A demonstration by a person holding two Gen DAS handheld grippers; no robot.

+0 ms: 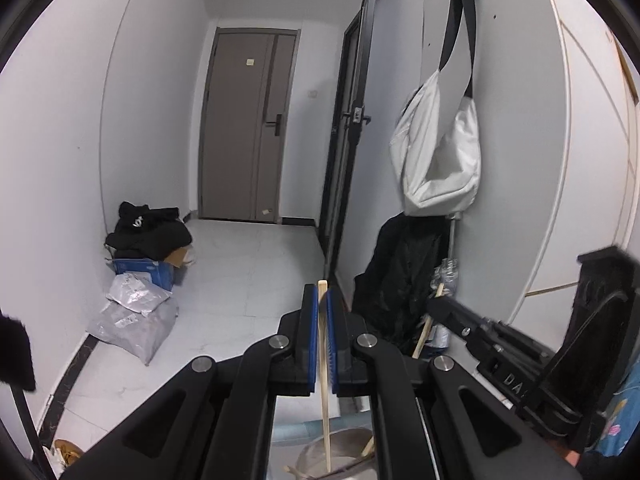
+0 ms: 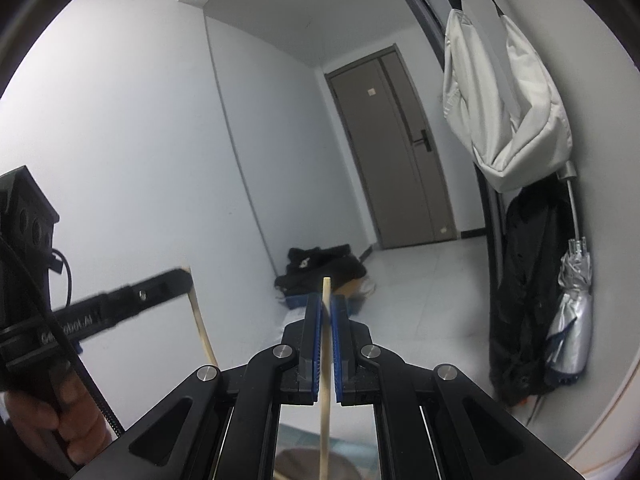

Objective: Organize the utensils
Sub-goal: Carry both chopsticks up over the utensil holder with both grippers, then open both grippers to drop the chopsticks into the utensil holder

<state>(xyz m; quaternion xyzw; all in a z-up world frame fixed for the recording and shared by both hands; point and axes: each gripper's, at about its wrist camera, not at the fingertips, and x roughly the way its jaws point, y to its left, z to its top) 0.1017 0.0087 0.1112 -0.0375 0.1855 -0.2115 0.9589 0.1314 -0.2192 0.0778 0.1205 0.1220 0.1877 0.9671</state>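
Each gripper carries one pale wooden chopstick clear of the metal bowl [image 1: 340, 454], which sits at the bottom centre of the left wrist view with further sticks lying in it. My judgement is that the sticks are being lifted out one per hand, so they can be sorted separately.

Left gripper [image 1: 322, 312]: clenched. Its blue-padded fingers [image 1: 311, 340] pinch the first pale wooden chopstick [image 1: 323, 392], which runs from just above the pads, centre frame, down towards the bowl.

Right gripper [image 2: 327, 320]: likewise clamped on the second pale wooden chopstick [image 2: 325, 380]. Its tip stands above the pads at centre frame and the shaft drops out of the bottom edge.

At the left of the right wrist view, the left gripper's black arm crosses with its stick hanging below. A hand [image 2: 48, 412] grips its handle at lower left.

The grip looks narrow, so either stick may pivot.
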